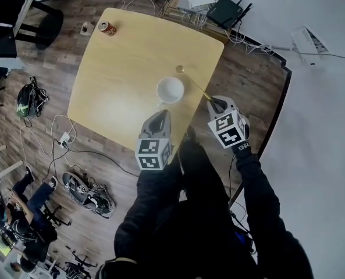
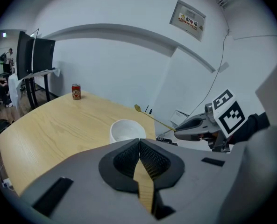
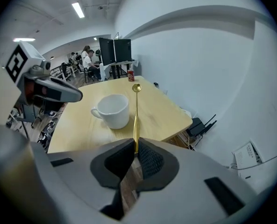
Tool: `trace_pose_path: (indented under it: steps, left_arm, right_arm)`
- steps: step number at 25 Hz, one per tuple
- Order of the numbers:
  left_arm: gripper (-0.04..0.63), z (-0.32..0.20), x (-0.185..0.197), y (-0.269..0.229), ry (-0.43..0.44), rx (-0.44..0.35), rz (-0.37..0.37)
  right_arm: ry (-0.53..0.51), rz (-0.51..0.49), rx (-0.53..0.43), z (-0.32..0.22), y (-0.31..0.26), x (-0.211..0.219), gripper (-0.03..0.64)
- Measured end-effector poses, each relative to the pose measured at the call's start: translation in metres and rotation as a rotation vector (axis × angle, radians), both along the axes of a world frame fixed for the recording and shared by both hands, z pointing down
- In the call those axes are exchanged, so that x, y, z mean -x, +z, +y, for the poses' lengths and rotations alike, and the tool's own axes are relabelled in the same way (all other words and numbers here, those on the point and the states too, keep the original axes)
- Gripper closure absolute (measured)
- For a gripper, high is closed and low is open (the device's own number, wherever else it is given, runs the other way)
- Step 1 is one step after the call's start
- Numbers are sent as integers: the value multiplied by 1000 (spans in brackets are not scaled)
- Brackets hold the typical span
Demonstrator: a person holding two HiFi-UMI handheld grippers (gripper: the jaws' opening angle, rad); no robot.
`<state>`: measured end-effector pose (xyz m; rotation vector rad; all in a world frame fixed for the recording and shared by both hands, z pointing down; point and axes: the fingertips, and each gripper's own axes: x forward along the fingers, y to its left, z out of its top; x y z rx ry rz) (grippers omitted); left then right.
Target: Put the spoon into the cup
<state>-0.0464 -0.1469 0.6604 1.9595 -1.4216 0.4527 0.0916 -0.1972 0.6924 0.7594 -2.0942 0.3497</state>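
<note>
The right gripper (image 3: 135, 150) is pinching the handle end of the gold spoon (image 3: 136, 115) between narrowed fingers. The spoon's bowl is pointing away and hanging clear of the worktop (image 3: 161, 118), just beside the white cup (image 3: 112, 110). The left gripper (image 2: 139, 141) is hovering nearby, its fingers pressed together on nothing. The pickup is looking done; carrying the bowl over the cup's rim and lowering it in is what is remaining. A red can (image 3: 131, 75) is standing at the far edge.
</note>
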Motion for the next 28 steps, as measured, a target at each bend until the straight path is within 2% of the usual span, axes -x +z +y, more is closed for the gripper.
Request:
trace_pose_path:
  steps: [4, 10, 28]
  left_arm:
    - [562, -3, 12, -10, -22, -14, -8]
    - [563, -7, 30, -14, -57, -14, -15]
    - [563, -14, 67, -13, -114, -2, 7]
  right_arm:
    - [-42, 11, 6, 5, -16, 11, 577]
    - [-93, 60, 62, 22, -17, 24, 577]
    - [-208, 326, 179, 27, -12, 41, 575]
